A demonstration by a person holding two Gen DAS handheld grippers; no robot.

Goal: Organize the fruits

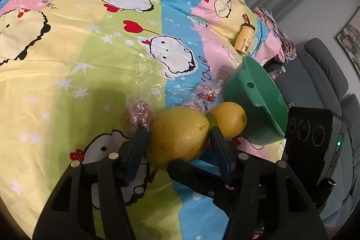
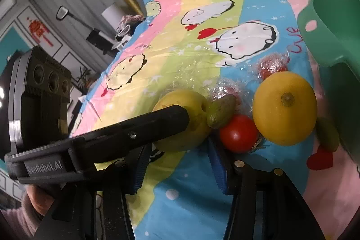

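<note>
A big yellow pear (image 1: 177, 134) lies on the cartoon-print cloth, and my left gripper (image 1: 177, 131) is shut on it, one dark pad against each side. From the right wrist view, a left finger (image 2: 162, 123) crosses the pear (image 2: 193, 105). My right gripper (image 2: 178, 147) stands open just short of the pear's near end, only blue cloth between its pads. A yellow lemon (image 2: 284, 108) sits right of the pear, with a red tomato (image 2: 238, 133) and a small green fruit (image 2: 221, 111) between them. A green plastic bowl (image 1: 265, 127) stands just right of the lemon (image 1: 229, 122).
Red fruits wrapped in clear film (image 1: 208, 91) lie behind the pear, with another (image 1: 138, 114) to its left. A second small green fruit (image 2: 327, 136) lies by the bowl (image 2: 326, 55). A small yellow bottle (image 1: 244, 39) lies farther back. Grey sofa seats stand beyond the cloth's right edge.
</note>
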